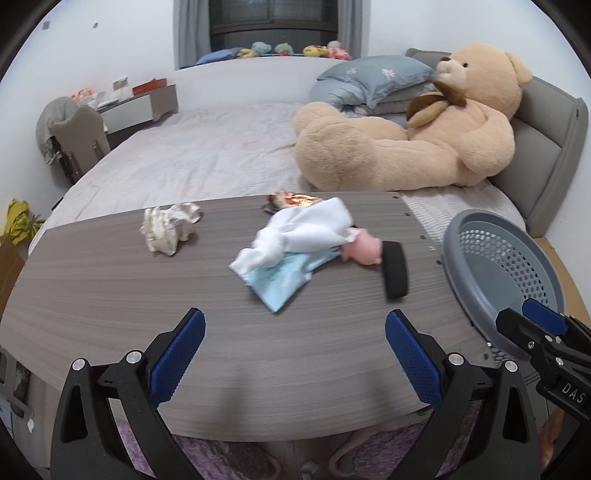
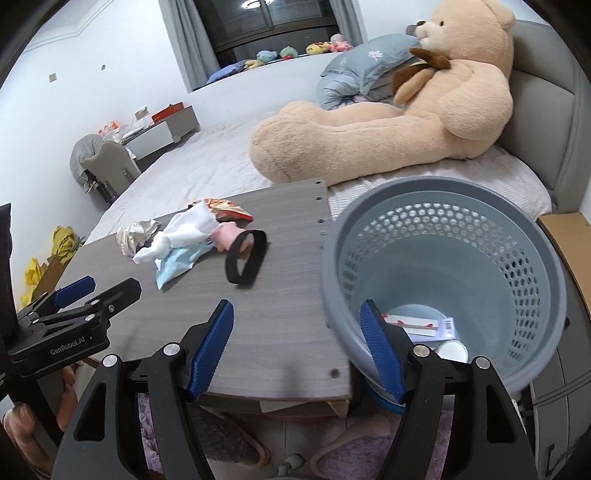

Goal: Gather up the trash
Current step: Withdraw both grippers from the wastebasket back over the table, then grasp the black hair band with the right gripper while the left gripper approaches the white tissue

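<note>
Litter sits ahead of my left gripper (image 1: 295,360), jaws wide and empty: crumpled white paper ball (image 1: 170,229), white tissue on pale blue wrapper (image 1: 291,251); a snatch could snag the black elastic band (image 1: 394,269). From the right wrist, my right gripper (image 2: 297,350) gapes empty astride the grey perforated plastic bin's (image 2: 532,258) near rim; I could tip it.

Bedroom with white walls (image 1: 110,48). Dark window (image 1: 273,16) at the far end, grey curtains (image 1: 190,29) either side, ceiling light reflected in the glass. Large bed (image 1: 207,147) with grey headboard (image 1: 546,147), blue pillows (image 1: 373,77), big teddy bear (image 1: 424,129). Chair (image 1: 79,136) and desk (image 1: 136,107) at left. Purple rug (image 2: 369,454) underfoot.
</note>
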Demonstrator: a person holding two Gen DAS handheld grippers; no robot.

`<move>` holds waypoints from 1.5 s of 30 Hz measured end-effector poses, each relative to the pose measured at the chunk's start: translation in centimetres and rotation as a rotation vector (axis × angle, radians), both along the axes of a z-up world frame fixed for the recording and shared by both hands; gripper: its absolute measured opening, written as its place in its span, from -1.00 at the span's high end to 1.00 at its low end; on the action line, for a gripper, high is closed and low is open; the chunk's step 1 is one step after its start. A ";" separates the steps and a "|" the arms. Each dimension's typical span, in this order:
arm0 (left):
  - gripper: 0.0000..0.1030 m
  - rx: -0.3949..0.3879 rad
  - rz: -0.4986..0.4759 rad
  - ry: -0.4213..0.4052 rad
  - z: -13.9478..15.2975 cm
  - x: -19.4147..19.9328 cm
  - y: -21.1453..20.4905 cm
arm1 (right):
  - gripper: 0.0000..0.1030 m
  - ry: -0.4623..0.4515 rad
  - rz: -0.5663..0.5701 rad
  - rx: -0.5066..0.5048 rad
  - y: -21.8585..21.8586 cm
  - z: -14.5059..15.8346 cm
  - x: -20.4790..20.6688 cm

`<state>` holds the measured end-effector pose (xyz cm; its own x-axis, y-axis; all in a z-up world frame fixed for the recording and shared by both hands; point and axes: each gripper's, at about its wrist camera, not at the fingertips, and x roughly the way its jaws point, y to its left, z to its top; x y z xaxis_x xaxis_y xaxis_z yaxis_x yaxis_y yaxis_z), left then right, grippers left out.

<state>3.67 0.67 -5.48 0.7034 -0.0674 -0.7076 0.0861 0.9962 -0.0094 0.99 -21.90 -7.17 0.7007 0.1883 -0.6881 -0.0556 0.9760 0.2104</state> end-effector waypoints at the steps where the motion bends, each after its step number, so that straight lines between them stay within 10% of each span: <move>1: -0.87 -0.002 0.009 0.001 -0.1 0.1 0.6 | -0.32 0.002 0.008 -0.005 0.6 -0.1 0.3; 25: -0.87 -0.026 0.095 0.013 -1.2 4.0 7.2 | -0.27 0.116 0.019 -0.114 8.4 -3.9 9.5; 37: -0.87 -0.034 0.056 0.025 -1.6 6.1 6.3 | 0.63 0.145 0.014 -0.152 8.8 -4.8 10.6; 45: -0.87 -0.035 0.038 0.039 -2.0 6.6 5.7 | 0.65 0.114 0.019 -0.110 8.3 -3.8 10.0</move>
<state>10.31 6.37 -7.44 0.6778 -0.0670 -0.7322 0.0475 0.9977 -0.0474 10.98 -13.59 -10.96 0.6139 0.1204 -0.7802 -0.0565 0.9925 0.1087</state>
